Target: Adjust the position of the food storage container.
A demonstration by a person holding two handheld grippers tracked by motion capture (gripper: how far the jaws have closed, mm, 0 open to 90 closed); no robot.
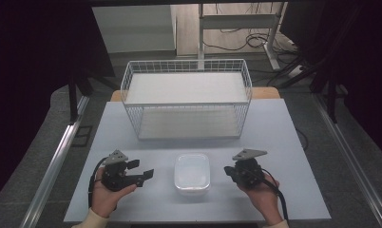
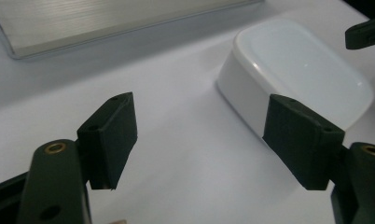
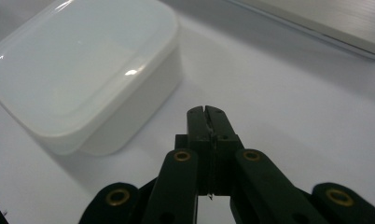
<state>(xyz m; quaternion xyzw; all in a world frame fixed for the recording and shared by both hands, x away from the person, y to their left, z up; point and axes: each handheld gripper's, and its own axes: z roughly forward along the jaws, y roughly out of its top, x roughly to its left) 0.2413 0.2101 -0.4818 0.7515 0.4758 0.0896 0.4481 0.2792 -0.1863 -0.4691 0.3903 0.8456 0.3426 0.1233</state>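
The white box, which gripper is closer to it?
Left, slightly. The left gripper sits open just beside the white lidded box; the right gripper, shut, sits a bit farther off its other side.

A white lidded plastic container (image 1: 192,173), rounded-rectangular, sits upright and closed on the table.

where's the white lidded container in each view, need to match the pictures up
High view: the white container sits low centre on the table, between the left gripper and the right gripper.
Left gripper view: upper right, partly behind the right-hand one of the open fingers.
Right gripper view: upper left, left of the shut fingers.
Shared landmark: the white tabletop under the container in all three.
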